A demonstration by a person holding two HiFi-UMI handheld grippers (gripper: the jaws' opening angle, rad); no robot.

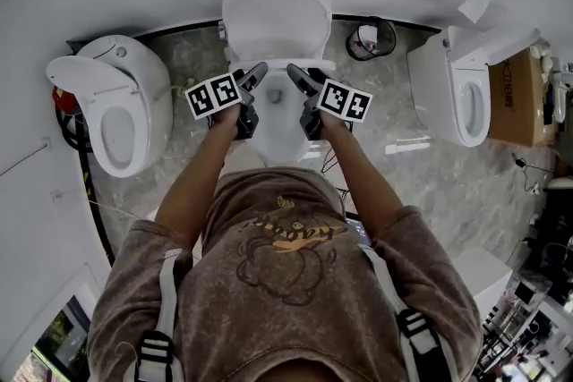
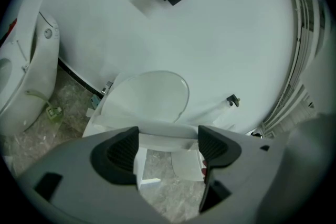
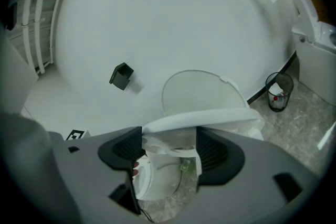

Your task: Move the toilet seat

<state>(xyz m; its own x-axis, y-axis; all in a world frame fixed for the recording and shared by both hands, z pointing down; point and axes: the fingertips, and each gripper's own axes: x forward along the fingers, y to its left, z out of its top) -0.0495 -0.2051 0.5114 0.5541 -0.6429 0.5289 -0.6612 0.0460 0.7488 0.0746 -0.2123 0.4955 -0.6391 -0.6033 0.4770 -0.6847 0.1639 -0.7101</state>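
Both tongs were open with nothing pinched: the left gripper (image 2: pixel 168 147) and right gripper (image 3: pixel 169 149) had the seat (image 3: pixel 210 117) edge just at their tips, dead ahead at 12 o'clock, with the lid (image 1: pixel 273 22) upright on the wall behind. The seat looked part-raised in the right gripper view, but I couldn't confirm that. Best approach imo: get both tips evenly under the rim at 11 and 1 o'clock, then swing it slowly about the hinge without slamming.

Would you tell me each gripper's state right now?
Left gripper: open, toilet seat edge across its tips.
Right gripper: open, toilet seat edge across its tips too.
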